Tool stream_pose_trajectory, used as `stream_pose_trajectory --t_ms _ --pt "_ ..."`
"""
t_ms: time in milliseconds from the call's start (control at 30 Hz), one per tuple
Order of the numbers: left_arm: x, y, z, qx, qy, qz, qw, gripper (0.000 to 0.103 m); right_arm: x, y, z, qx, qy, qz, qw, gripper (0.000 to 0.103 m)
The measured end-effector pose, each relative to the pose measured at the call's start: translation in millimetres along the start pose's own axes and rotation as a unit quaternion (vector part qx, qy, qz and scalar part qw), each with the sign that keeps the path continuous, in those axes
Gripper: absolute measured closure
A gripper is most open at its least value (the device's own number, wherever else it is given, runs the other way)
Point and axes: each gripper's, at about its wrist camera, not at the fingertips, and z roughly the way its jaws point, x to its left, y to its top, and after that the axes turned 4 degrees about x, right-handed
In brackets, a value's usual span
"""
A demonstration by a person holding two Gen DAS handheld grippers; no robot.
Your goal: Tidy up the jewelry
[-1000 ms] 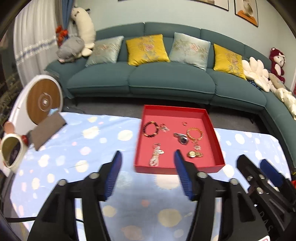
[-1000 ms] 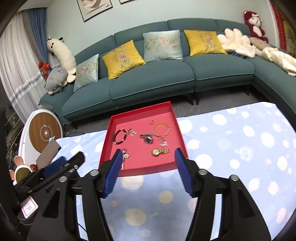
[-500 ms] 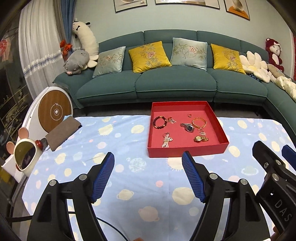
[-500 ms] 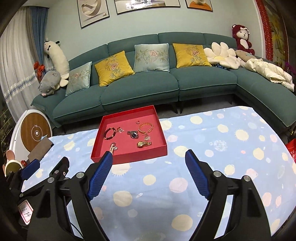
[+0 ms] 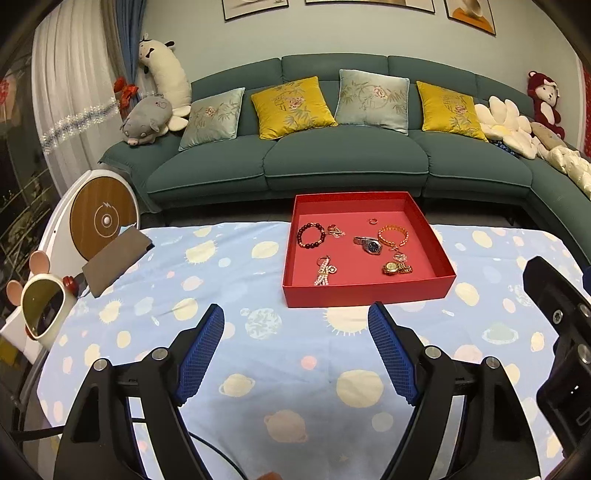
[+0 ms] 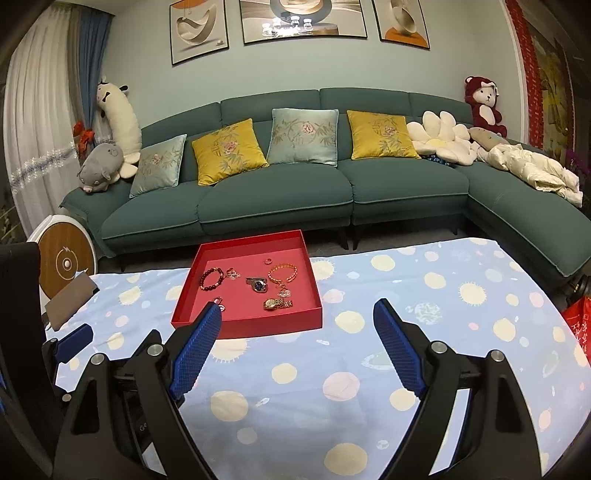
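A white mouse-eared mirror (image 5: 40, 308) at the table's left edge is seen only in the left wrist view. The left gripper (image 5: 295, 325) and right gripper (image 6: 295, 317) are both held spread and empty above the blue spotted tablecloth (image 5: 258, 354). The shallow red square tray (image 5: 365, 293), holding bracelets, watches and a ring, is seen just beyond the left gripper and ahead-left of the right one.

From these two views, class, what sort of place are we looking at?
Most likely a home living room: a long teal sofa with cushions and plush toys, framed pictures on the wall, and a table under a planet-print cloth holding a red jewelry tray.
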Motion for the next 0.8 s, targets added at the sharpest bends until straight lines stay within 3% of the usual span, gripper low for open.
stream_pose_trajectory --t_ms 200,800 --pt "15.6 -0.3 7.2 0.01 -0.009 -0.032 0.9994 0.025 3.4 -4.8 9.0 0.013 -0.004 -0.013 1.0 0.021" --pt "21.7 -0.6 8.7 0.01 -0.006 -0.044 0.999 0.026 17.6 -8.0 8.9 0.01 -0.008 -0.038 0.999 0.021"
